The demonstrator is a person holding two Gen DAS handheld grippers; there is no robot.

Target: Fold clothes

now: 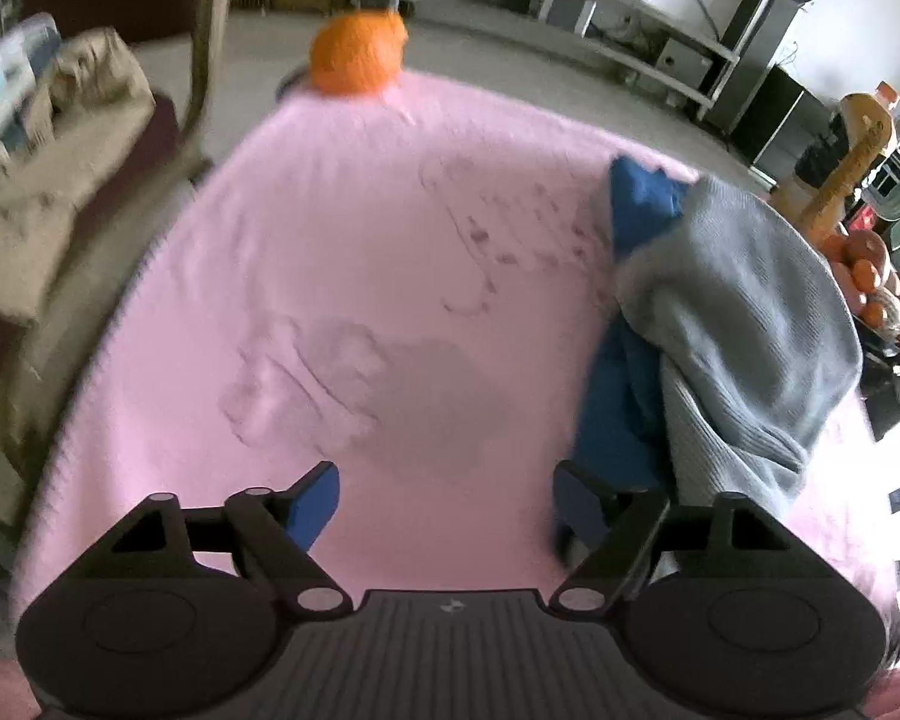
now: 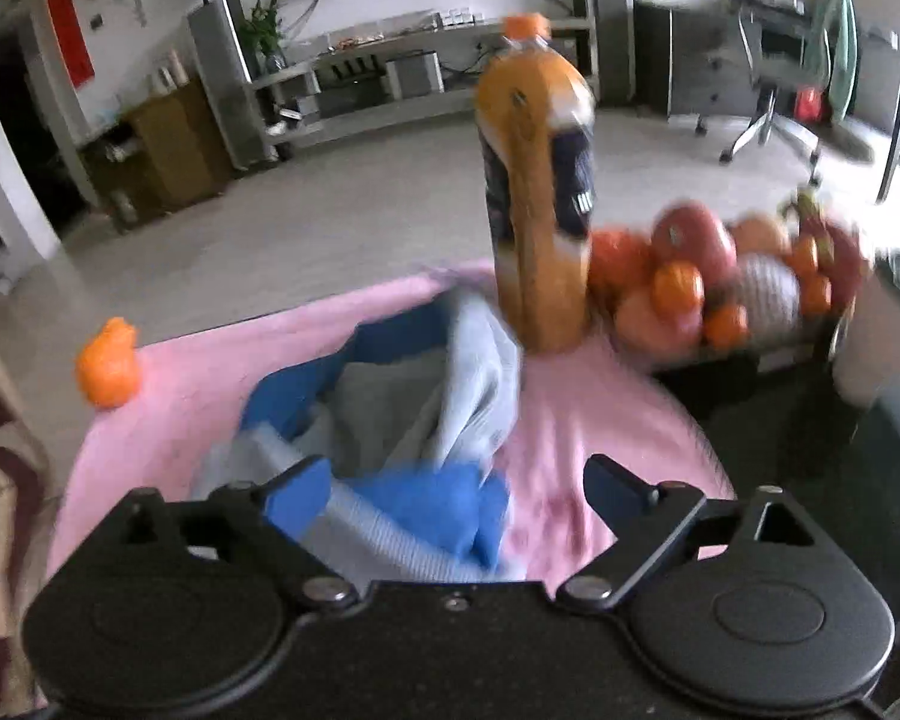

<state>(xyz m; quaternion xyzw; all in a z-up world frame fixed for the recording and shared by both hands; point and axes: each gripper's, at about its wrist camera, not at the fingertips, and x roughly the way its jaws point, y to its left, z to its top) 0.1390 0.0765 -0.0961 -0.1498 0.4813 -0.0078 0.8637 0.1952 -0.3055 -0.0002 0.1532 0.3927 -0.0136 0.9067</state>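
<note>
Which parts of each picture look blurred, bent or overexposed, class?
Left wrist view: the pink blanket smears at its left edge, the orange is soft, and window glare whitens the right edge. Right wrist view: the juice bottle, fruit and grey-and-blue garment are motion-blurred; the fisheye bends the room.

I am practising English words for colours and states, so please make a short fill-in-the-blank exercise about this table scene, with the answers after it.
1. The crumpled grey and blue garment lies on a cloth whose colour is ____.
2. The fingers of the left claw and of the right claw are both ____.
3. The tall bottle stands upright and has a cap coloured ____.
4. Beside the bottle there is a pile of ____.

Answers: pink; open; orange; fruit
</note>
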